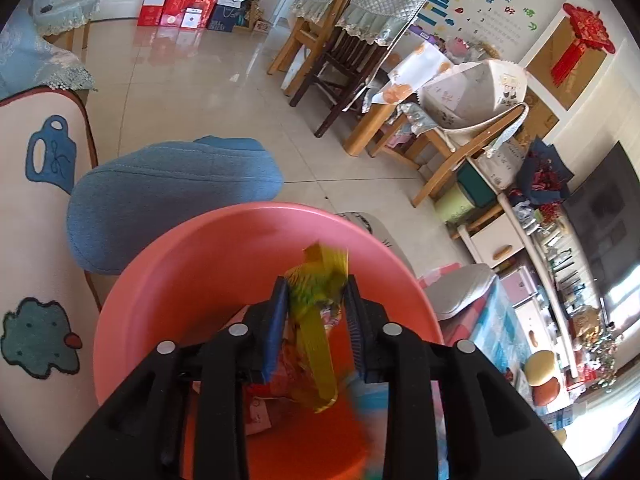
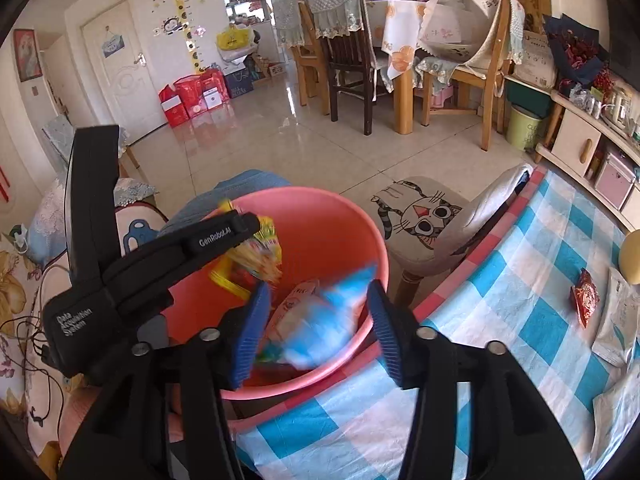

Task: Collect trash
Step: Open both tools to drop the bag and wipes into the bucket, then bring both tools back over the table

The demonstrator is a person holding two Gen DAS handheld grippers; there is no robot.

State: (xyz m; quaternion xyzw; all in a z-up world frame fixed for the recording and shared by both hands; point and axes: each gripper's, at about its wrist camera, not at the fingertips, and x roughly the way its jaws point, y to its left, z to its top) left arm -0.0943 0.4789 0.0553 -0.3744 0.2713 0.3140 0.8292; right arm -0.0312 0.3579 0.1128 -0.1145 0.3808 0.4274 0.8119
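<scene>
A pink plastic basin (image 1: pixel 192 264) holds several wrappers; it also shows in the right wrist view (image 2: pixel 340 216). My left gripper (image 1: pixel 316 292) is above the basin, shut on a yellow-green wrapper (image 1: pixel 316 280); it shows from the side in the right wrist view (image 2: pixel 240 220) with the wrapper (image 2: pixel 260 252). My right gripper (image 2: pixel 316 300) is open over the basin's near rim. A blurred blue-and-white wrapper (image 2: pixel 328 320) is between and below its fingers, over the basin, apparently loose. A red wrapper (image 2: pixel 585 298) and white packets (image 2: pixel 616 328) lie on the blue checked tablecloth (image 2: pixel 520 320).
A blue cushion (image 1: pixel 168 192) sits behind the basin. A cat-print stool (image 2: pixel 424 220) stands beside the table. Wooden chairs (image 2: pixel 348 60) and a dining table (image 2: pixel 400 40) stand across the tiled floor. A low cabinet (image 2: pixel 580 148) runs along the right wall.
</scene>
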